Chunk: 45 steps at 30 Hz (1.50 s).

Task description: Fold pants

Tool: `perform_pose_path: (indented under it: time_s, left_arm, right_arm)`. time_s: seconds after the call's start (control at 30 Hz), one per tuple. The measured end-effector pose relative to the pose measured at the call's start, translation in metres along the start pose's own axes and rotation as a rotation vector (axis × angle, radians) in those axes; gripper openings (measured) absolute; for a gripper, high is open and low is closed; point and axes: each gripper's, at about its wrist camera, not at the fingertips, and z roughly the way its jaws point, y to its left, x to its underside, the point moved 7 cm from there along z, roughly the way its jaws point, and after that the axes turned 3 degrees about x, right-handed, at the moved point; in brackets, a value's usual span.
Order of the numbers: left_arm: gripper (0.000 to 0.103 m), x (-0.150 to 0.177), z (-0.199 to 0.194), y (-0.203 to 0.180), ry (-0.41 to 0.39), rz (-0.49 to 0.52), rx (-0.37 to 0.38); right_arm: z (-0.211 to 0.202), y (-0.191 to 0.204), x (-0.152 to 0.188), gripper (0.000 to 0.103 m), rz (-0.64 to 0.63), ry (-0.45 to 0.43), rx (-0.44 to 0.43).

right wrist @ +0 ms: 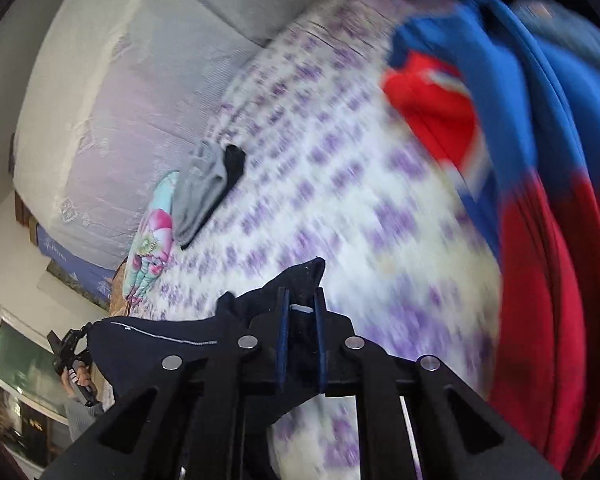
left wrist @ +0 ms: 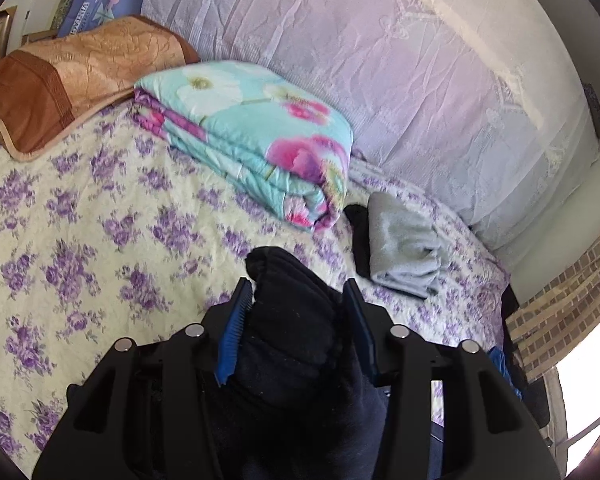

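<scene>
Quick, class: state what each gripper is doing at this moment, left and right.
Left gripper: shut on the dark pants.
Right gripper: shut on another part of the dark pants.

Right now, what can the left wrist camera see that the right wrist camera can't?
Only the left view shows the brown and gold quilted pillow. Only the right view shows the blue and red garments and a hand holding the other gripper. Both show the dark navy pants, the purple-flowered bedspread, the turquoise floral folded quilt and the grey folded cloth.

Dark pants [left wrist: 296, 320] bunched in left tool [left wrist: 298, 292]
</scene>
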Motion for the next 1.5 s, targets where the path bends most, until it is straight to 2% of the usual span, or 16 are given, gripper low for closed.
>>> perform_pose_path:
  time_s: [0.03,0.13,0.23,0.3,0.37,0.43,0.67,0.73,0.83,0.9,0.93,1.07,1.13,1.23,1.33,1.5]
  left_arm:
    - [0.0,-0.01,-0.005,0.0,-0.025,-0.011,0.006]
    - [0.0,-0.048,-0.024,0.004,-0.113,-0.072,0.061]
    - [0.0,-0.056,-0.013,-0.001,-0.052,-0.038,0.05]
    - [0.0,-0.037,0.005,-0.005,0.041,0.02,0.024]
    - [0.008,-0.011,0.025,-0.004,0.132,0.087,-0.025]
    - [0.036,0.008,0.044,0.004,0.188,0.115,-0.063]
    - [0.054,0.032,0.104,0.057,0.362,0.067,-0.106]
    - [0.067,0.03,0.117,0.067,0.383,0.054,-0.127]
    - [0.071,0.035,0.137,0.082,0.434,0.035,-0.141]
    - [0.07,0.046,0.148,0.085,0.495,0.007,-0.104]
    - [0.062,0.058,0.153,0.083,0.54,-0.001,-0.075]
    - [0.037,0.064,0.139,0.064,0.457,0.059,-0.09]
    - [0.014,0.052,0.119,0.048,0.374,0.037,-0.036]
    - [0.014,0.024,0.091,0.023,0.274,0.004,0.045]
    - [0.014,-0.004,0.072,0.002,0.178,0.035,0.038]
    - [0.014,-0.059,0.057,0.002,0.023,-0.037,0.035]
  right_arm:
    - [0.003,0.009,-0.018,0.011,-0.03,-0.02,0.011]
    - [0.021,0.034,-0.074,0.011,-0.083,-0.066,0.013]
    - [0.055,0.053,-0.117,0.011,-0.126,-0.071,0.031]
    - [0.074,0.06,-0.125,0.011,-0.145,-0.053,0.048]
    - [0.087,0.06,-0.12,0.011,-0.149,-0.027,0.053]
    - [0.095,0.052,-0.11,0.011,-0.138,-0.006,0.059]
    - [0.092,0.011,-0.09,0.011,-0.033,0.023,0.093]
    - [0.093,0.004,-0.085,0.011,-0.017,0.032,0.101]
    - [0.095,0.0,-0.081,0.011,0.003,0.038,0.101]
    - [0.094,-0.001,-0.08,0.011,0.012,0.035,0.095]
    - [0.094,-0.001,-0.079,0.011,0.013,0.034,0.094]
    - [0.09,-0.006,-0.077,0.011,0.036,0.03,0.091]
    - [0.087,-0.008,-0.079,0.011,0.049,0.022,0.087]
    - [0.081,-0.004,-0.091,0.011,0.059,-0.011,0.069]
    - [0.084,0.016,-0.111,0.011,0.011,-0.037,0.059]
    - [0.105,0.052,-0.157,0.011,-0.036,-0.08,0.023]
